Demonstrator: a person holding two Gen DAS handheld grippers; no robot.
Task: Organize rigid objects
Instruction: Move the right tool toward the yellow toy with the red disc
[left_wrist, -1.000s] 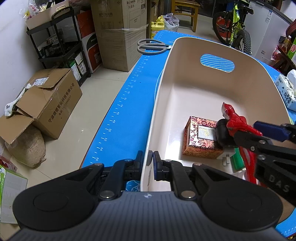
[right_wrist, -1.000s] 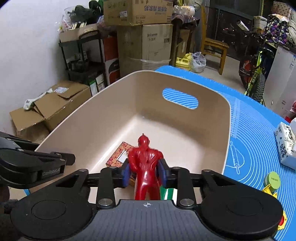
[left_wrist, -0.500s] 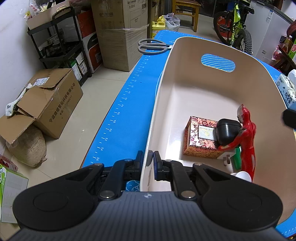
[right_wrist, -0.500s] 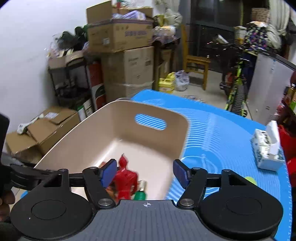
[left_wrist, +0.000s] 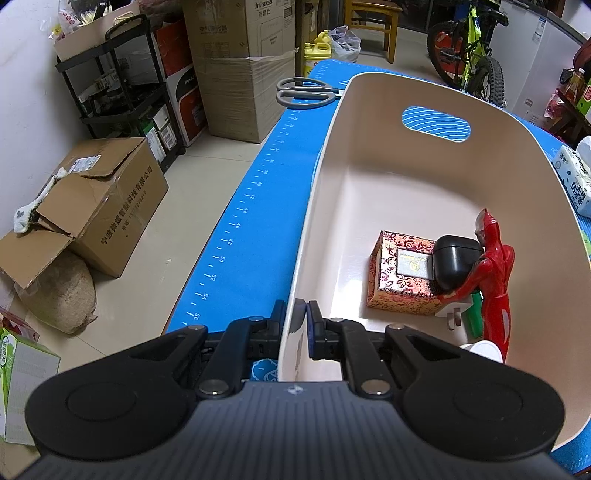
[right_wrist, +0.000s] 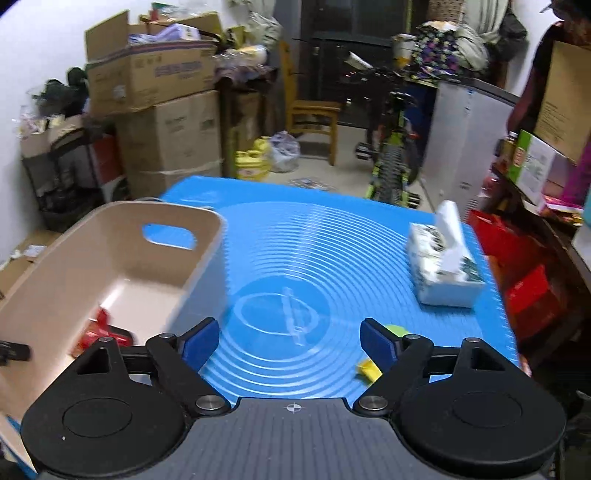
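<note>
Rigid objects are split between two places: several lie inside the beige bin (left_wrist: 491, 177), and at least one small yellow-and-green item (right_wrist: 371, 363) remains on the blue mat (right_wrist: 295, 243). Left gripper (left_wrist: 295, 319): jaws pinched nearly together on the near rim of the bin, one finger outside the wall and one inside. Right gripper (right_wrist: 290, 341): jaws opening, already wide, nothing between them; it hangs over the mat to the right of the bin.

Inside the bin, a red figure (left_wrist: 495, 273) stands upright at the right wall, leaning on a black case (left_wrist: 456, 262) that rests on a patterned red box (left_wrist: 400, 277); a white plug (left_wrist: 454, 310) and a green piece (left_wrist: 474, 317) lie at its feet.

Hazards, as judged from this view:
- The figure stands on a narrow base, so a tug or tilt of the bin could topple it.
- The yellow-and-green item sits just beside the right finger (right_wrist: 380, 343), partly hidden; an off-centre closure could flick it toward the near mat edge.
- The right view is blurred, so the item's shape cannot be told and pad placement is uncertain.
- A tissue box (right_wrist: 443, 266) stands far right, well apart; it is soft and should stay out.
- Grey scissors (left_wrist: 306, 94) lie past the bin's far-left corner, with the blades hidden behind the wall.
</note>
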